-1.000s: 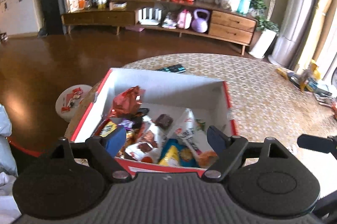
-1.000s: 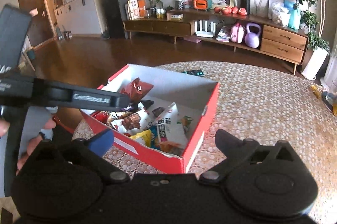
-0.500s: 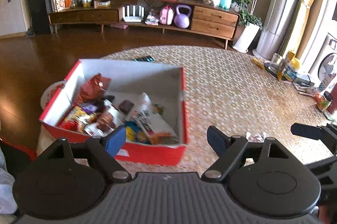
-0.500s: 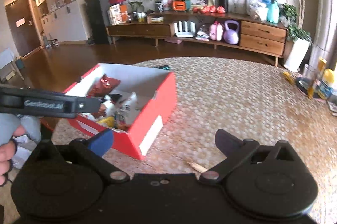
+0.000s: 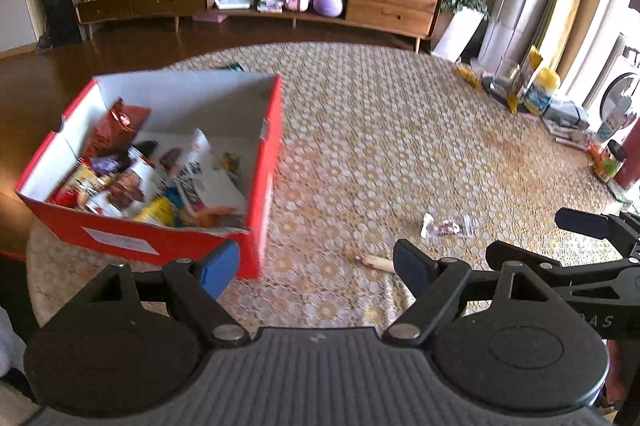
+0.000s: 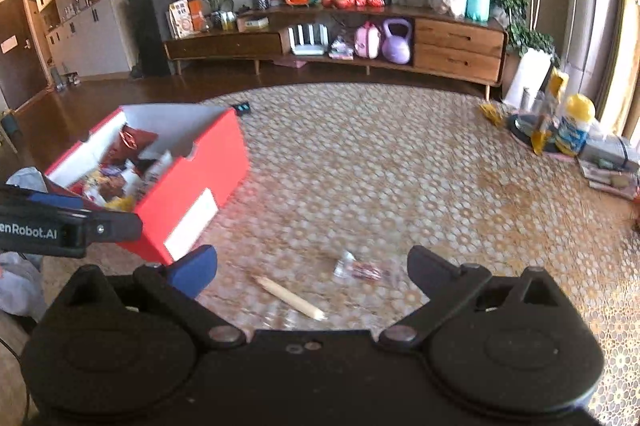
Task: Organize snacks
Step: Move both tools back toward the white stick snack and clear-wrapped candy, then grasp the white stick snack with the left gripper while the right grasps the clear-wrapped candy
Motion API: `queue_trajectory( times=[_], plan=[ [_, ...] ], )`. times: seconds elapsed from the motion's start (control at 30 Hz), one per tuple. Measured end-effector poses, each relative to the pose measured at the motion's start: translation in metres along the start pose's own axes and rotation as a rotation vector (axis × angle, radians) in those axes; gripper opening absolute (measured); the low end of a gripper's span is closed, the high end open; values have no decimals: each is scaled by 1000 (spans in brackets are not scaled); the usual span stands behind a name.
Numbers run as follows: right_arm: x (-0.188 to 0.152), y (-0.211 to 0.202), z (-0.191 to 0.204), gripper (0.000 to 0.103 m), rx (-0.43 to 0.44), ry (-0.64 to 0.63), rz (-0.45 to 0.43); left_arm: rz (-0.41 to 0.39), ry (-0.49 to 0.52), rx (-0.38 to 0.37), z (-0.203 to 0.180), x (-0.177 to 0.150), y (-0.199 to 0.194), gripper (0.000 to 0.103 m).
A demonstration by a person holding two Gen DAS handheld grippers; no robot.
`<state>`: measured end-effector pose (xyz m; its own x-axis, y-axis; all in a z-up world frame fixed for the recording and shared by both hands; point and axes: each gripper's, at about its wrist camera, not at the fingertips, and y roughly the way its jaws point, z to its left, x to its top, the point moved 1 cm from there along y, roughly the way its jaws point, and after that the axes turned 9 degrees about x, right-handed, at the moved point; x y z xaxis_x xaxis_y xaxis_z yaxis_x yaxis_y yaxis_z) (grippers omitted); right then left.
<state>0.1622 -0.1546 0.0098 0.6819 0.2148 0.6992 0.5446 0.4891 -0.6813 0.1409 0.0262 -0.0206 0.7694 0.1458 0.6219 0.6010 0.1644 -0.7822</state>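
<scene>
Packets inside the red box [image 5: 262, 161] overlap; labels blurred, unreadable. Left view: near end of the tan stick [image 5: 376, 262] hidden behind a gripper finger [image 5: 414, 268]; the small clear wrapper [image 5: 446, 226] too small to identify. Right view: table [image 6: 400, 165] pattern smeared.

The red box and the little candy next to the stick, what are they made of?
The red box looks like cardboard: matte red outside, plain white inside, with thin folded walls and a paper label on its side. The little candy seems wrapped in clear, crinkly plastic film, since its twisted ends look see-through. The stick looks pale and matte, maybe wood or a biscuit; too blurred to tell.
</scene>
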Motion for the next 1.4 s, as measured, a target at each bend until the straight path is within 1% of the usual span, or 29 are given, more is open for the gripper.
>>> queue_trajectory(
  times=[0.13,0.3,0.37,0.4,0.47,0.57,0.63,0.7,0.73,0.77,0.83,0.9,0.97,1.1,1.13,1.23,1.3,1.33,1.4],
  plan=[
    [-7,8,-18,100,0,-25,24,46,-20,-3,-20,-2,18,84],
    [-12,21,-35,92,18,-81,56,144,-79,-15,-42,-5,50,84],
    [-14,28,-42,86,42,-103,80,192,-112,-16,-49,-6,64,84],
    [-14,32,-46,84,54,-109,94,209,-123,-19,-53,-7,71,84],
    [-15,38,-51,78,74,-118,109,231,-144,-11,-58,-8,82,84],
    [-15,49,-58,74,111,-153,129,268,-186,-9,-63,-9,97,83],
    [-15,57,-60,72,129,-190,148,280,-208,-3,-67,-9,105,83],
    [-16,66,-61,66,143,-247,167,292,-231,0,-73,-8,112,83],
    [-15,71,-61,62,147,-273,176,297,-240,3,-74,-8,114,81],
    [-15,75,-62,57,150,-300,184,303,-246,4,-77,-7,117,76],
    [-14,83,-63,53,172,-341,192,318,-248,9,-82,-4,123,70],
    [-13,89,-64,51,193,-372,201,323,-249,22,-85,-3,128,69],
    [-13,96,-64,48,207,-401,207,325,-255,34,-86,-2,132,63],
    [-13,111,-64,44,218,-459,224,329,-261,54,-88,-1,137,61],
    [-13,113,-65,43,225,-463,228,329,-261,52,-89,0,139,59],
    [-13,120,-68,41,235,-460,231,331,-262,60,-91,2,143,55],
    [-12,124,-70,39,234,-452,235,325,-256,71,-93,2,144,45],
    [-13,126,-70,36,234,-444,238,320,-251,74,-94,2,144,41],
    [-15,126,-72,31,243,-424,229,311,-238,80,-96,2,144,36]
  ],
)
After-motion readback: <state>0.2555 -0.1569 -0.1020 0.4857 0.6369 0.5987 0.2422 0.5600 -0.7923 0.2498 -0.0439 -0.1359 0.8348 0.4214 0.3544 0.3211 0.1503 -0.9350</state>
